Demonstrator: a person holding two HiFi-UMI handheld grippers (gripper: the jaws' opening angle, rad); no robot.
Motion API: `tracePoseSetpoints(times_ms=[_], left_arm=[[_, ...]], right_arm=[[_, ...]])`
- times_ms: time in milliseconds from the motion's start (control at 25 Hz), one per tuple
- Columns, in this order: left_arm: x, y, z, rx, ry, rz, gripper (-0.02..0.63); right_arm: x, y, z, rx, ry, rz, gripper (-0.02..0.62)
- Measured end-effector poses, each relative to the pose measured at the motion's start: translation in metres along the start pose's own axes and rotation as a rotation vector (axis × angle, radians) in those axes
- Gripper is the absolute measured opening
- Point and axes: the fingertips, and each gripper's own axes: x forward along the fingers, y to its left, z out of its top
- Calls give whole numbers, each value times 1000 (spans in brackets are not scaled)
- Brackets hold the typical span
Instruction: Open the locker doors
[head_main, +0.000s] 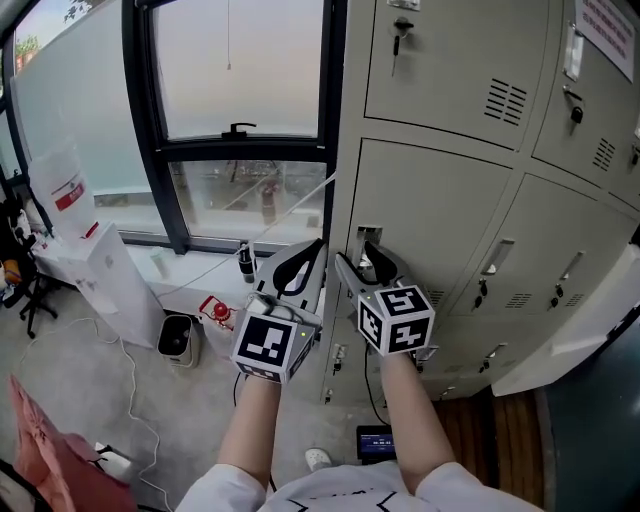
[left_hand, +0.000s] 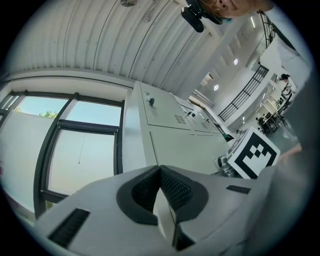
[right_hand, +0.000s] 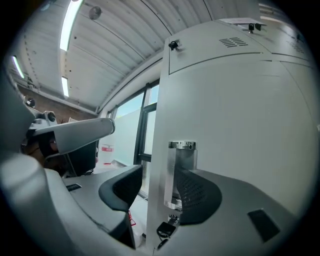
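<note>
we note the right gripper (right_hand: 160, 176) released, jaws wide, straddling the locker door (right_hand: 240, 115) edge at its handle (right_hand: 181, 156); left gripper (left_hand: 160, 171) clenched on nothing, left of the handle.

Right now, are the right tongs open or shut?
Open. In the right gripper view, the right tongs stand wide apart around the locker handle, with clear space beside the left pad.
</note>
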Motion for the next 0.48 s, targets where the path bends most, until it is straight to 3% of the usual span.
tracePoseSetpoints(times_ms=[120, 360, 480], left_arm=[[2, 5, -4, -1, -1, 4, 8], [1, 10, -4, 4, 9, 12, 8], [-3, 10, 2, 16, -6, 15, 8]], right_arm=[[7, -2, -4, 5, -3, -11, 165], [14, -7, -4, 22, 8, -46, 148], [10, -9, -3, 37, 4, -75, 110]])
